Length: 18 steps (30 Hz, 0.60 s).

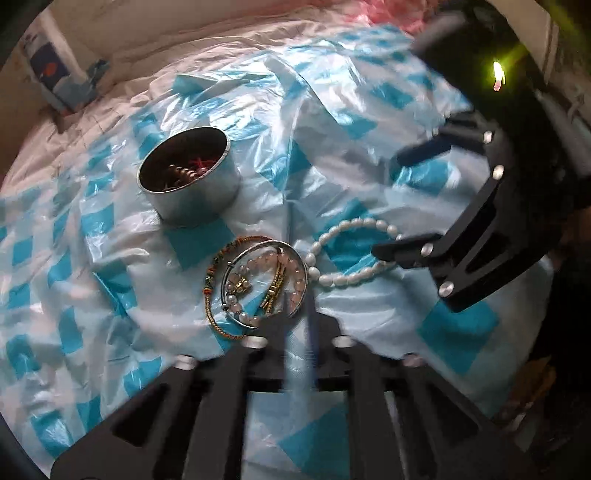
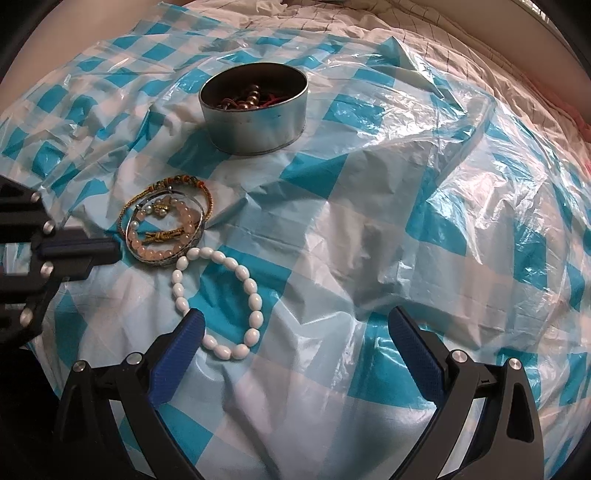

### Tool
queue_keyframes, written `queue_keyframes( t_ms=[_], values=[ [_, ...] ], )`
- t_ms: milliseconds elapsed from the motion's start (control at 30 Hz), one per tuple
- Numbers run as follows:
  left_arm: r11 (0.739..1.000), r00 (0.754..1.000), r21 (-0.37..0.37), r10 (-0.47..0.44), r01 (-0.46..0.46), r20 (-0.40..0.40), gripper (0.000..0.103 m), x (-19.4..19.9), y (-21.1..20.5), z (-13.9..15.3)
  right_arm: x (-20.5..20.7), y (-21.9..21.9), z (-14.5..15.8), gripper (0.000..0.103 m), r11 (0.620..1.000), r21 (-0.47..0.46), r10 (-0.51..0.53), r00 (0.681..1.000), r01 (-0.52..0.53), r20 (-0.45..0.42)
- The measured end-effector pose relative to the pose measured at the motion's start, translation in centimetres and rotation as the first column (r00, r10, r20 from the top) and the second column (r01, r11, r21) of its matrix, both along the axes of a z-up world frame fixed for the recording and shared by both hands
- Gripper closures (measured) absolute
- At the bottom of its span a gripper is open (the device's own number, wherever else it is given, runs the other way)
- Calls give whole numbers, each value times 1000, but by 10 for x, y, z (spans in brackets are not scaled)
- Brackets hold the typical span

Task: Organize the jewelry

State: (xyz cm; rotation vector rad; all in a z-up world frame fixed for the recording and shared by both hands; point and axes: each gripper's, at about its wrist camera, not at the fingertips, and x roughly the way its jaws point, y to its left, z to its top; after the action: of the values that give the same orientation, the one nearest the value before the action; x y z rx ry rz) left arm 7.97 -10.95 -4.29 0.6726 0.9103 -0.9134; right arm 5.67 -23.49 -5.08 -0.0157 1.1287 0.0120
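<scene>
A round metal tin (image 1: 190,173) (image 2: 255,107) holds several bead pieces. In front of it lies a pile of bangles (image 1: 255,282) (image 2: 166,229): a woven gold one, a silver one and a pink bead bracelet. A white oval-bead bracelet (image 1: 347,251) (image 2: 221,299) lies beside the pile. My left gripper (image 1: 297,332) (image 2: 110,249) is shut and empty, its tips just short of the silver bangle. My right gripper (image 2: 295,325) (image 1: 388,203) is open and empty, its left finger (image 2: 188,332) at the white bracelet's edge.
Everything lies on a crinkled blue-and-white checked plastic sheet (image 2: 369,206) spread over white bedding (image 1: 122,55). A blue and white box (image 1: 48,70) stands at the far left near the wall. Pink fabric (image 1: 388,14) lies at the back.
</scene>
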Motion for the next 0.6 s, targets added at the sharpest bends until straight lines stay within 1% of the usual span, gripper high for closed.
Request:
queue_keyframes(
  t_ms=[33,67,133,167,200,233,267,300,367,400,467,500,567,600],
  values=[
    [1000,1000,10,-12,12,19,60,-3,-3,-2,0,0,0,8,1000,1,0,1000,0,0],
    [999,999,19,-30,30,34,55,-7,-7,-5,0,0,0,8,1000,0,1,1000,-1,0],
    [999,999,37,-36,35,35,55,-7,-13,-10,0,0,0,8,1000,2,1,1000,-1,-1],
    [998,999,50,-27,25,24,62,-5,-15,-15,0,0,0,8,1000,2,1,1000,-1,0],
    [997,1000,68,-22,21,13,88,-3,-17,-19,0,1,0,8,1000,2,3,1000,-3,0],
    [996,999,88,-19,16,29,97,-5,-17,-21,0,1,-1,8,1000,3,4,1000,-4,-1],
    [994,998,104,-22,16,50,100,-5,-18,-22,0,1,-1,8,1000,3,5,1000,-5,-1],
    [995,999,99,-21,16,45,101,-5,-17,-19,0,1,0,8,1000,3,5,1000,-5,-1],
    [997,999,72,-19,16,38,102,-6,-16,-11,0,0,0,8,1000,4,4,1000,-4,1],
    [1000,1000,23,-9,9,6,102,-4,-12,-2,0,0,1,8,1000,6,3,1000,-3,2],
    [999,999,-50,1,-3,-50,103,1,-4,10,0,-1,1,8,1000,9,4,1000,-4,4],
    [995,997,-103,9,-17,-82,103,5,3,19,-1,-1,2,8,1000,11,6,1000,-6,6],
    [983,991,-174,36,-58,-127,103,14,16,30,-2,-1,4,8,1000,14,14,1000,-14,10],
    [979,989,-191,48,-75,-139,103,18,21,32,-2,0,4,8,1000,18,20,1000,-20,12]
  ],
)
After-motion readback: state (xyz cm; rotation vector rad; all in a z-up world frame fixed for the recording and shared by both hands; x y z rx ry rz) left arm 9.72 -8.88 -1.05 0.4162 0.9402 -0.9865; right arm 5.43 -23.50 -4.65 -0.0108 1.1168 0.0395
